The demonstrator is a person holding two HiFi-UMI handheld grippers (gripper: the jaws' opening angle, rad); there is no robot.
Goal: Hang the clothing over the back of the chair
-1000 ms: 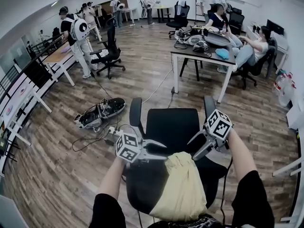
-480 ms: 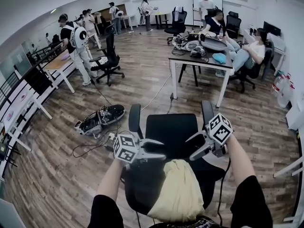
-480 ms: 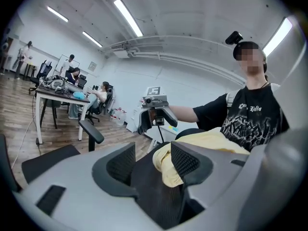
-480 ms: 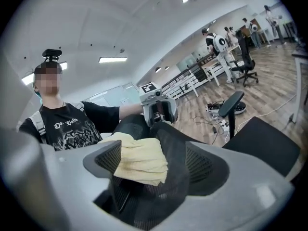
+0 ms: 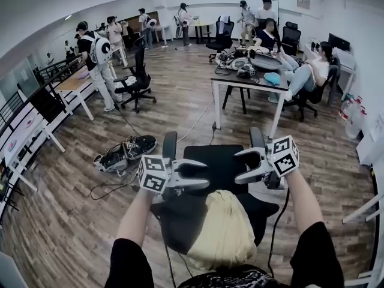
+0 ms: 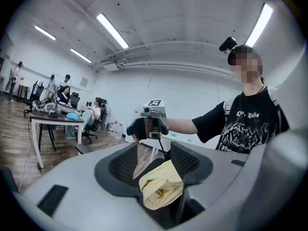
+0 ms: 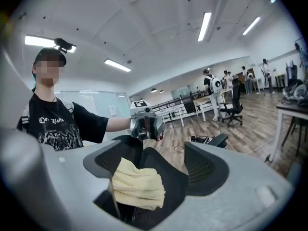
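- It was a big office with a wood floor (image 5: 180, 101).
- The left gripper (image 5: 201, 176) and right gripper (image 5: 240, 167) had just opened wide, pinching nothing, likely to let go.
- Just below, the yellow clothing (image 5: 225, 233) hung over the back of the near chair (image 5: 180, 221); the job looked done.

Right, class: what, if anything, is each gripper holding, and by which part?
Nothing. The left gripper and right gripper have just opened and stand empty, clear of the yellow garment draped over the chair back.
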